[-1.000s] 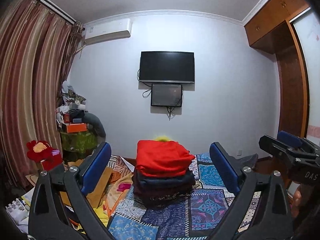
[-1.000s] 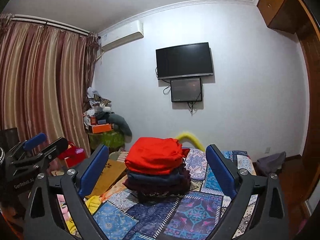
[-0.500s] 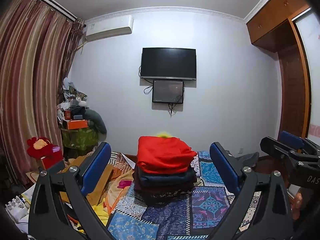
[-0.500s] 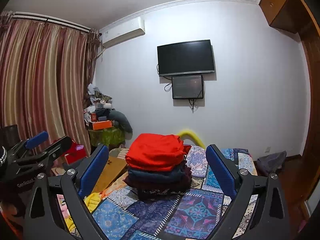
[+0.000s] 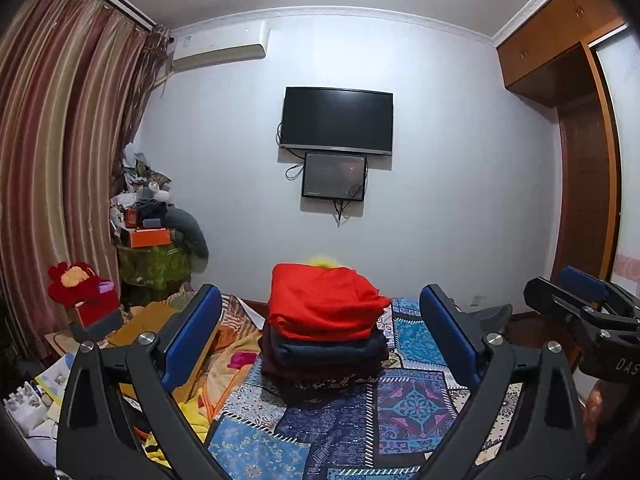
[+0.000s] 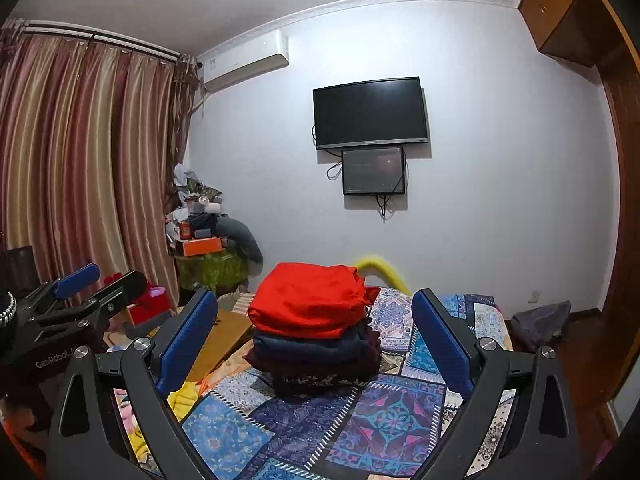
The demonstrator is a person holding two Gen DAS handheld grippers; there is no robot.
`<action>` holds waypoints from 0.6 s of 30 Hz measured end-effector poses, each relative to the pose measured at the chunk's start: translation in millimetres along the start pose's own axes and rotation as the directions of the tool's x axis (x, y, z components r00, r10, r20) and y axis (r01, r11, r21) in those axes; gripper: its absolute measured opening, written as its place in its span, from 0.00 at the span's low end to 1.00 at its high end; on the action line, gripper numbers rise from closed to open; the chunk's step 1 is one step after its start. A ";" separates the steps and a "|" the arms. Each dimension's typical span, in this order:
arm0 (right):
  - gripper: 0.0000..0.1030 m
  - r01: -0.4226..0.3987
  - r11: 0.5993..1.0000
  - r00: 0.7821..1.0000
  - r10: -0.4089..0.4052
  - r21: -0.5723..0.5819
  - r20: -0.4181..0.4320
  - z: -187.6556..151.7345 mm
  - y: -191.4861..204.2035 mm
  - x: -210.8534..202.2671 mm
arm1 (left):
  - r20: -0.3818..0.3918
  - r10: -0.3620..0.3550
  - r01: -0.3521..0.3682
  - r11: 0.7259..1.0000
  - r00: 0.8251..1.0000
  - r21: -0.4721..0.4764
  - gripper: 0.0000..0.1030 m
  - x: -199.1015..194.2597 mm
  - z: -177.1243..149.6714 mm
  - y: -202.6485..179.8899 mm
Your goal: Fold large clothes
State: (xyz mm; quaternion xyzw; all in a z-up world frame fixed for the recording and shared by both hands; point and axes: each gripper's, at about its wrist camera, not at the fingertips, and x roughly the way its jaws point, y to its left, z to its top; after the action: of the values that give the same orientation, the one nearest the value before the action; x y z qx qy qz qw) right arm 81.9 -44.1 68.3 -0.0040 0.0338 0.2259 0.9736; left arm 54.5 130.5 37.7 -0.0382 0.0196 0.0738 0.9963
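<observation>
Folded clothes (image 5: 325, 338) stacked (red topmost).

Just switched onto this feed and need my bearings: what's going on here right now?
Nobody is handling cloth at this moment. The left gripper and right gripper are both open and empty, held up facing a stack of folded clothes on the patchwork bedspread. A red garment lies on top, with darker folded pieces beneath it. Neither gripper touches the stack.
</observation>
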 end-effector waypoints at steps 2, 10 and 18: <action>0.94 0.001 1.000 1.000 -0.001 0.003 -0.001 0.1 -0.9 -0.4 | 0.000 -0.001 0.001 1.000 1.000 0.004 0.97 0.2 -0.6 -0.8; 0.94 0.006 1.000 1.000 -0.006 0.010 -0.004 -0.6 -3.1 1.2 | -0.012 -0.020 0.020 1.000 1.000 0.015 0.97 1.1 -4.0 -2.6; 0.94 0.009 1.000 1.000 -0.008 0.017 -0.005 -1.0 -5.1 -0.1 | -0.020 -0.016 0.016 1.000 1.000 0.017 0.97 3.7 -7.5 -4.8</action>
State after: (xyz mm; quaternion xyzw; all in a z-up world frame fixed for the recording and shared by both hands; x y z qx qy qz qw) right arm 84.0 -48.7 67.3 0.0038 0.0379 0.2214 0.9744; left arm 58.5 125.8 30.4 -0.0306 0.0296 0.0654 0.9969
